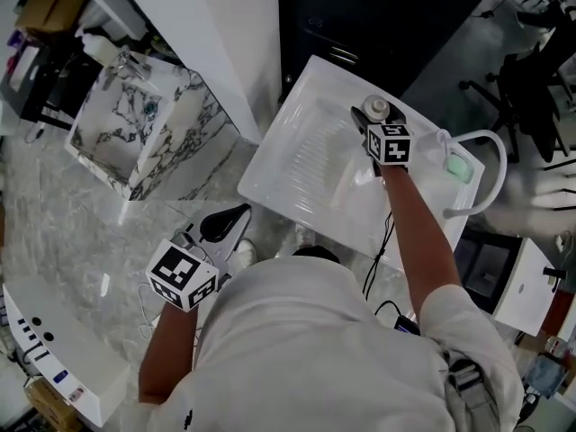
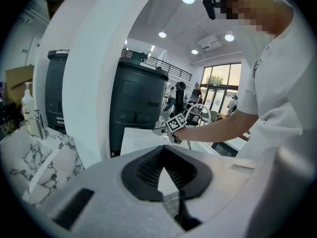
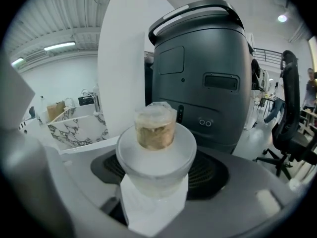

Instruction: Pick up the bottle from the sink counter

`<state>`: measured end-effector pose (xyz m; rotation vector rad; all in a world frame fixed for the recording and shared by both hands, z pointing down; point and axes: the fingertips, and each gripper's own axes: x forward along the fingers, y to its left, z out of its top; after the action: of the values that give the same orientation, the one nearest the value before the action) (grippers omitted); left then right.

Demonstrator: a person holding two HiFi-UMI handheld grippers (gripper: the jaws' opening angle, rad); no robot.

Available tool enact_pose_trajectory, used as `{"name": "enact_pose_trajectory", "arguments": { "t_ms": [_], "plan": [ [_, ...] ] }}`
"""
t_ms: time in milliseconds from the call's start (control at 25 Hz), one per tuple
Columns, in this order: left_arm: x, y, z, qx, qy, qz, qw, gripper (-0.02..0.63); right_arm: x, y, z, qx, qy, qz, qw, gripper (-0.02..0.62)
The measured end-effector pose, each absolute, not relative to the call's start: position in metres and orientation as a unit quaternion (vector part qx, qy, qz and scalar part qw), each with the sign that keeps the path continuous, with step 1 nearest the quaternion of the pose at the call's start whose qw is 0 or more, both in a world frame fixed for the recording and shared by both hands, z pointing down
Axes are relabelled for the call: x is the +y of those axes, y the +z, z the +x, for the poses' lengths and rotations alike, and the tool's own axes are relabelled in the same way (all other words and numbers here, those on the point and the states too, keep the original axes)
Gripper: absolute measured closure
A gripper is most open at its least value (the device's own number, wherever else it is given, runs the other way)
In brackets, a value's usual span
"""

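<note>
A frosted white bottle (image 3: 156, 157) with a clear cap over brownish contents stands upright between the jaws of my right gripper (image 3: 156, 175), which is shut on its body. In the head view the bottle (image 1: 375, 109) is seen from above at the far side of the white sink counter (image 1: 297, 165), with the right gripper (image 1: 378, 122) round it. Whether the bottle's base touches the counter is hidden. My left gripper (image 1: 225, 225) hangs low at my left side, away from the counter. Its black jaws meet at the tips, left gripper (image 2: 163, 151) holding nothing.
A curved white faucet (image 1: 486, 165) and a green soap bar (image 1: 459, 166) sit at the counter's right end. A marble-patterned basin (image 1: 135, 124) with a pump dispenser (image 2: 27, 105) stands to the left. A large dark bin (image 3: 203, 68) is behind the counter, an office chair (image 3: 292, 123) to the right.
</note>
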<state>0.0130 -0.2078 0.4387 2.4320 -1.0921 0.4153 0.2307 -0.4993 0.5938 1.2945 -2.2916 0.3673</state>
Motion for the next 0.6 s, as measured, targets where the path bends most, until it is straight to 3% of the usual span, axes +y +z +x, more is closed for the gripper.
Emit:
{"name": "enact_pose_trajectory", "arguments": {
  "t_ms": [600],
  "plan": [
    [-0.172, 0.434, -0.026, -0.345, 0.138, 0.907, 0.2, 0.6, -0.414, 0.502, 0.18, -0.858, 0.133, 0.448, 0.214, 0.245]
  ]
}}
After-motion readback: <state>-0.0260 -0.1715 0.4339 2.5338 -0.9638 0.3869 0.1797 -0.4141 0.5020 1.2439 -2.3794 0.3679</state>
